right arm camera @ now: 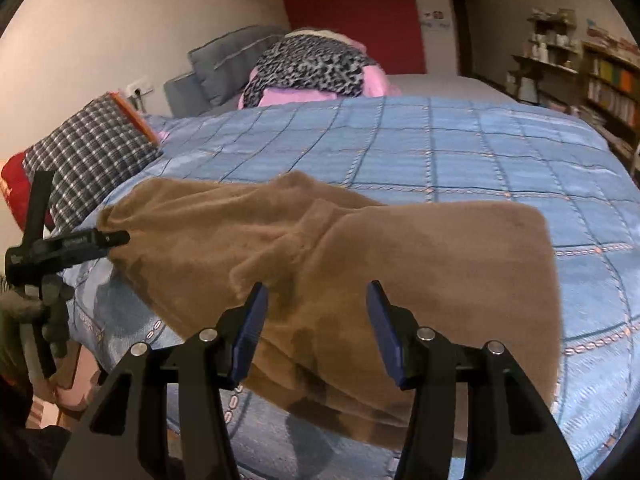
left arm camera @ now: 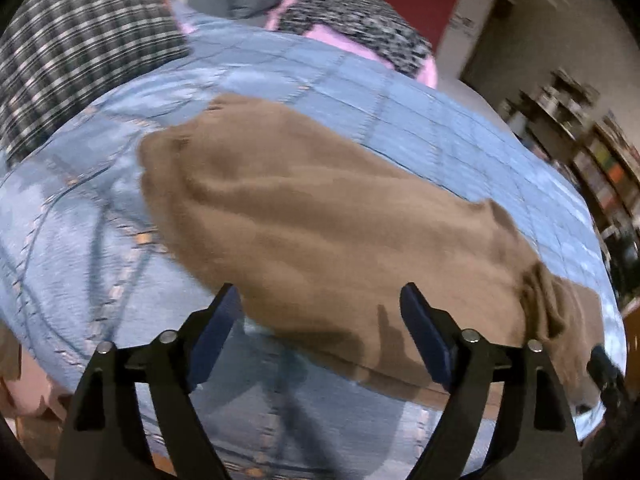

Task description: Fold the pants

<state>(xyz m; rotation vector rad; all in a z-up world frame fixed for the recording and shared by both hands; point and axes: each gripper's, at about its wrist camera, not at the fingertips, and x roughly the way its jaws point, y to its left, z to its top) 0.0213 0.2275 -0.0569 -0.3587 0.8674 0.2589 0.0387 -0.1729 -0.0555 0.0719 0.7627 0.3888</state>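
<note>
Right now the left tool hangs with its jaws spread wide and nothing between them; the brown cloth shows through the gap but the blue pads stand clear of it. In the right wrist view the same tool appears side-on at the far left, its tip at the bunched end of the brown pants; whether it touches the cloth there is hard to tell. The right tool is parted about halfway, also empty, hovering above the near edge of the garment with its shadow falling on the fabric below.

The pants lie across the near part of the bed, on a blue checked bedspread. They look already doubled: a broad, flat panel to the right and a gathered, narrower end to the left, with a soft ridge running between. Both tools being empty and raised suggests a fold has been laid and the cloth let go, so that it can settle flat under its own weight.

Farther out, a plaid cushion sits at the left edge of the bed, and a leopard-print and pink bundle lies beyond the bedspread, well apart from the pants, so the folding area stays free. Shelves line the right wall.
</note>
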